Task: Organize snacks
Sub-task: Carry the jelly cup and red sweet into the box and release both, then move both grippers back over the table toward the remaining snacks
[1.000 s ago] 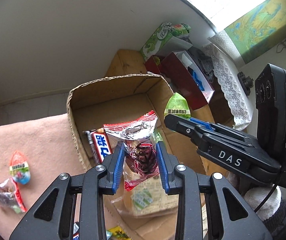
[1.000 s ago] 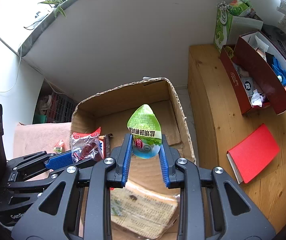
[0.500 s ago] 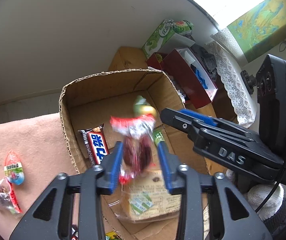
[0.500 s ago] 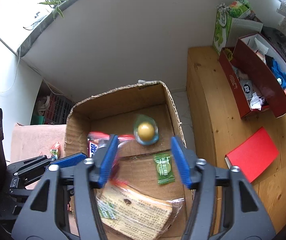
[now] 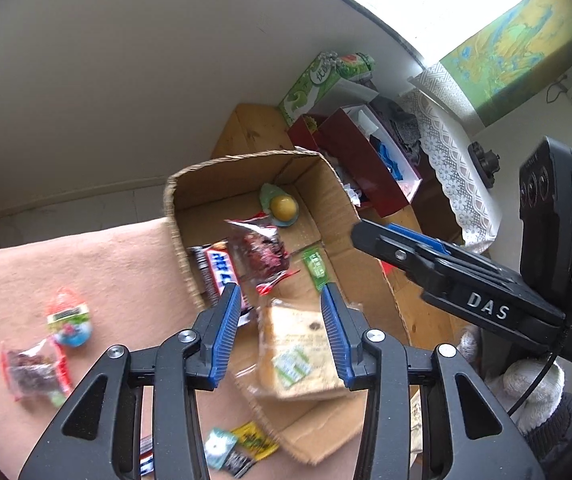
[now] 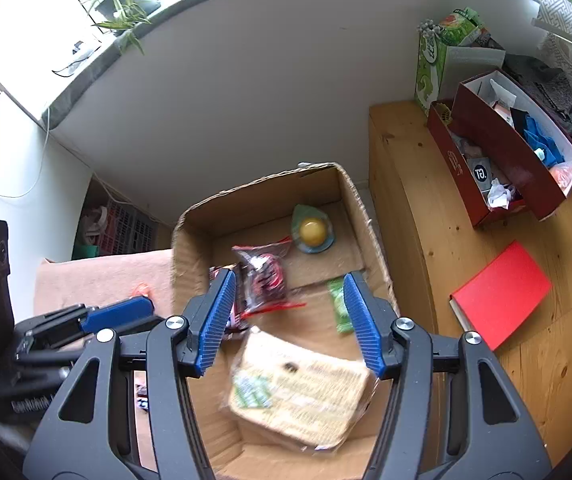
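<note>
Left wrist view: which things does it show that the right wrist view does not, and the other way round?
Only the left wrist view shows two loose snacks on the pink cloth and small packets below the box. Only the right shows the red book and window plant. Both show the cardboard box, the yolk snack and the bread pack.

Bright window daylight, fisheye bending at the edges (lower snacks perhaps motion-blurred).

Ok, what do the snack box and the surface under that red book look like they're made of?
The box looks like plain matte corrugated cardboard: brown, with frayed, ragged edges. The surface under the red book seems to be light, smooth-finished wood, with visible grain and knots.
</note>
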